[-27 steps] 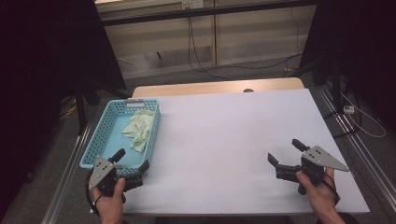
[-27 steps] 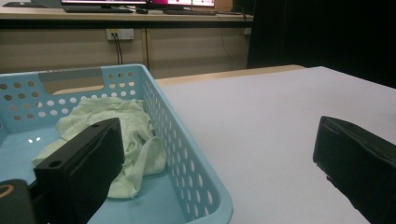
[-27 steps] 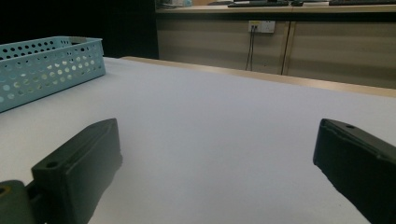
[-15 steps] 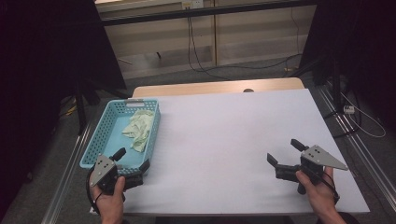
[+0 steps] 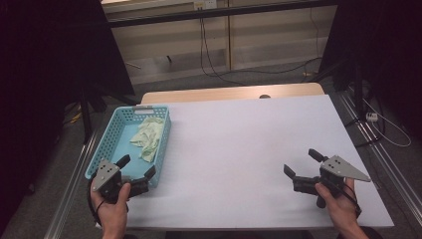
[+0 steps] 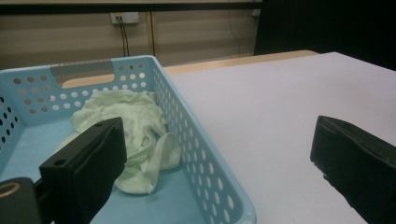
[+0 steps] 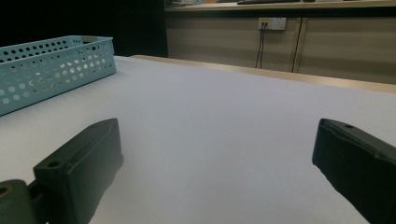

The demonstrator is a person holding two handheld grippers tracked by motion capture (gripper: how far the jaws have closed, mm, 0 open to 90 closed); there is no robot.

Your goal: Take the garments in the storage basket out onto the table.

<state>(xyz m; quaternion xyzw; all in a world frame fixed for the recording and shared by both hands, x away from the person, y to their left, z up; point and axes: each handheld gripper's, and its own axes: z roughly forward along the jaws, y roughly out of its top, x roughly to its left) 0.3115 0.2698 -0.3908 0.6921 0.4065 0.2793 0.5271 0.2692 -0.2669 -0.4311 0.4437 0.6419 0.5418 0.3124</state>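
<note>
A light-blue perforated basket [image 5: 110,141] [image 6: 196,121] [image 7: 51,70] stands at the table's left side. Inside it lies a crumpled pale-green cloth [image 5: 148,137] [image 6: 135,126]. My left gripper [image 5: 135,167] [image 6: 219,158] hovers at the basket's near right corner, jaws wide apart and empty; one jaw is over the basket, the other over the table. Near the front right of the white table [image 5: 249,139], my right gripper [image 5: 302,163] [image 7: 219,158] is held low, open, nothing between its jaws, pointing left across the bare surface.
A wooden strip [image 5: 234,93] runs along the table's far edge. Metal rails [image 5: 383,154] flank the table. Cables [image 5: 209,50] trail over the floor beyond, and a dark stand [image 5: 89,99] rises at the left.
Both hands have drifted only slightly; the jaws of both grippers stay wide apart. The basket and cloth have not moved.
</note>
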